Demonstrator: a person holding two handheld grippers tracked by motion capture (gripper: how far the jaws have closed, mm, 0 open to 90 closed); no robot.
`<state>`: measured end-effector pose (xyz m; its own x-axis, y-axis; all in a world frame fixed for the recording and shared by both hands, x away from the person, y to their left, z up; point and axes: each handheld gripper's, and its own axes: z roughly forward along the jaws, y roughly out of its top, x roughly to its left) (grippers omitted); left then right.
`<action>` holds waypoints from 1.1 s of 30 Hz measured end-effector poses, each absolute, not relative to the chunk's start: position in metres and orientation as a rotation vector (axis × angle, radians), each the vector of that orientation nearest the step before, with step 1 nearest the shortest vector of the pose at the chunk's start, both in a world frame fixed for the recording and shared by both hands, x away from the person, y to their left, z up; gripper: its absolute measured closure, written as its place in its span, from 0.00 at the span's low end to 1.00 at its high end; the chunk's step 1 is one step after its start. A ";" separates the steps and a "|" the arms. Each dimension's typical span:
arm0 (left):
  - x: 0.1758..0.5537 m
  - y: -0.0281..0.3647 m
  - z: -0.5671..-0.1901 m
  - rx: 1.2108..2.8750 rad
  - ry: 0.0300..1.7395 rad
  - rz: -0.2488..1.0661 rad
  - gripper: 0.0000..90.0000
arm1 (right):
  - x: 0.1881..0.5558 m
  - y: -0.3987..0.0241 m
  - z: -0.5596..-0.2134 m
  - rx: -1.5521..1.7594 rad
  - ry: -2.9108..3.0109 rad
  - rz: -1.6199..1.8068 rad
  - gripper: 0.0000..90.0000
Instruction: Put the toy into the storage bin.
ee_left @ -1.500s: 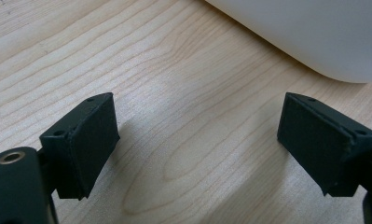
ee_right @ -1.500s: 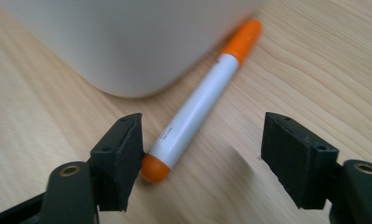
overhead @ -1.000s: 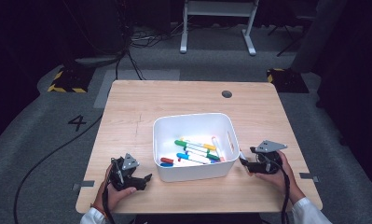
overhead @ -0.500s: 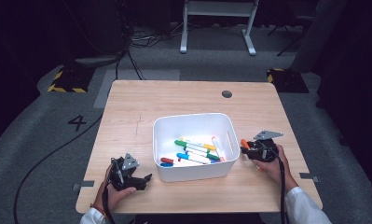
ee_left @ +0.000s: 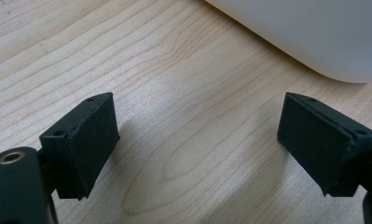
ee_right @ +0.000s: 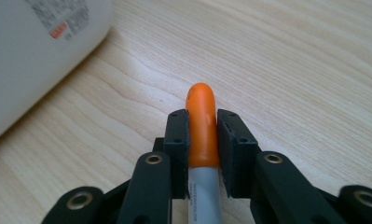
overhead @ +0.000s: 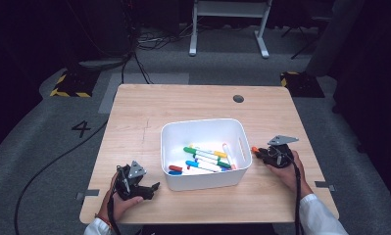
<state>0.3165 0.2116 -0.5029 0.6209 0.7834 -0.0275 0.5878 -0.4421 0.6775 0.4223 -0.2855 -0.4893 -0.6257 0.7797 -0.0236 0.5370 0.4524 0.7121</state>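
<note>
My left gripper sits nearest me, at about 7 o'clock on the table, held low over the wood in my left hand. Its jaws stand wide apart with nothing between them; in the left gripper view the two black pads frame bare wood grain, and the white bin curves past at 1 o'clock, close but not touching.

My right gripper is a little farther out, at about 4 o'clock, in my right hand, just beside the bin's right wall. Its jaws are clamped on a marker: the orange cap sits squeezed between the pads, its rounded tip poking out past them, and the grey barrel runs back toward me. In the high view the orange tip points at the bin, just short of its wall. I cannot tell whether the marker touches the table.

The bin stands at the table's centre, between my two grippers. Inside lie several markers with green, blue, red, orange and yellow caps, mostly toward the near side.

Beyond, at 1 o'clock on the table, is a small dark round hole.
</note>
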 end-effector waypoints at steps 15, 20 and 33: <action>0.316 0.212 -0.503 2.185 1.070 0.383 0.14 | 0.385 -0.305 -0.410 0.898 2.209 1.312 0.83; 0.316 0.212 -0.503 2.184 1.070 0.383 0.14 | 0.373 -0.295 -0.372 0.776 2.205 1.373 0.83; 0.316 0.212 -0.503 2.185 1.070 0.383 0.14 | 0.366 -0.233 -0.302 0.519 2.356 1.394 0.83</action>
